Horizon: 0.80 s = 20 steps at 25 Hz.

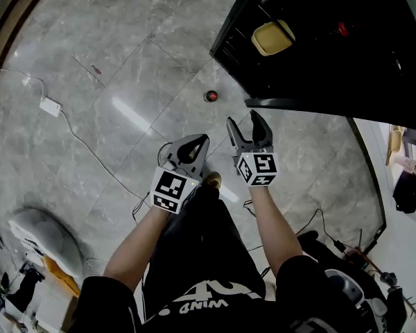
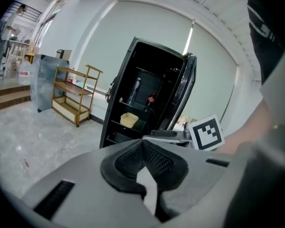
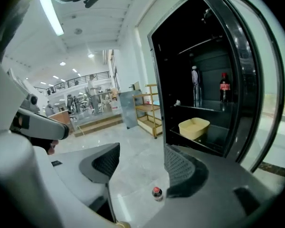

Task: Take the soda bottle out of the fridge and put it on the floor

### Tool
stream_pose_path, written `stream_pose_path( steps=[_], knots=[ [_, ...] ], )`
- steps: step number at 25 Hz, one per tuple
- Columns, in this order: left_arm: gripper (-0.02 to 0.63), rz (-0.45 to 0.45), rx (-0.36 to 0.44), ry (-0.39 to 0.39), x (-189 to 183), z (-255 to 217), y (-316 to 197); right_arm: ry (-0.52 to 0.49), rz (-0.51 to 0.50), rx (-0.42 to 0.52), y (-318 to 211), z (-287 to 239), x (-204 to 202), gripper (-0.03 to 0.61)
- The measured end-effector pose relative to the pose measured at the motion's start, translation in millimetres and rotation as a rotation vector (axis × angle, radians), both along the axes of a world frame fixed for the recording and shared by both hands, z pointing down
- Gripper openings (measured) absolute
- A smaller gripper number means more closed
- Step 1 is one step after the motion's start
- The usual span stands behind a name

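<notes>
I see a grey tiled floor [image 1: 90, 40]. A small red-capped bottle [image 1: 211, 96] stands upright on it near the open fridge [image 1: 347, 61]. A white power adapter [image 1: 50, 106] with its cable lies well apart. Inside the fridge, a cola bottle [image 3: 223, 89] stands on a shelf [image 3: 199, 109], above a yellow tub [image 3: 194, 127].

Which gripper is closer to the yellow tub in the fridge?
Right. The right gripper, open, hangs near the front edge of the fridge, below the yellow tub in the head view; the left gripper, shut, sits farther left and lower.
</notes>
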<state>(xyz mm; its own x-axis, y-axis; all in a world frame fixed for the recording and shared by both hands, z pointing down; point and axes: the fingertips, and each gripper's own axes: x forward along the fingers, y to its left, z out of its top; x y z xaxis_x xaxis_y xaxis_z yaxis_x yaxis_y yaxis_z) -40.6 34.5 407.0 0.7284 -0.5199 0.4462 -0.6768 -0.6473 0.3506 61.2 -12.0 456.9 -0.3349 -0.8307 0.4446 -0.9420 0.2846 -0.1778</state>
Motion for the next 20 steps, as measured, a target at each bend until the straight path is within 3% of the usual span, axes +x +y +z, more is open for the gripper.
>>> stream_pose_path(
  steps=[5,12,18,20],
  knots=[
    [0.008,0.028,0.039,0.015,2.4,-81.0,-5.1,-0.038,0.029,0.042,0.6,-83.4,4.6,0.313],
    [0.007,0.060,0.062,0.027,-0.8,-138.4,-6.9,-0.056,-0.014,0.062,12.5,-147.2,-10.3,0.299],
    [0.008,0.088,0.066,0.044,5.7,-174.0,-7.5,-0.050,-0.019,0.086,21.1,-190.4,-7.2,0.045],
    [0.008,0.091,0.065,0.045,11.7,-180.8,-11.7,-0.056,-0.026,0.098,18.6,-205.4,-2.7,0.025]
  ],
)
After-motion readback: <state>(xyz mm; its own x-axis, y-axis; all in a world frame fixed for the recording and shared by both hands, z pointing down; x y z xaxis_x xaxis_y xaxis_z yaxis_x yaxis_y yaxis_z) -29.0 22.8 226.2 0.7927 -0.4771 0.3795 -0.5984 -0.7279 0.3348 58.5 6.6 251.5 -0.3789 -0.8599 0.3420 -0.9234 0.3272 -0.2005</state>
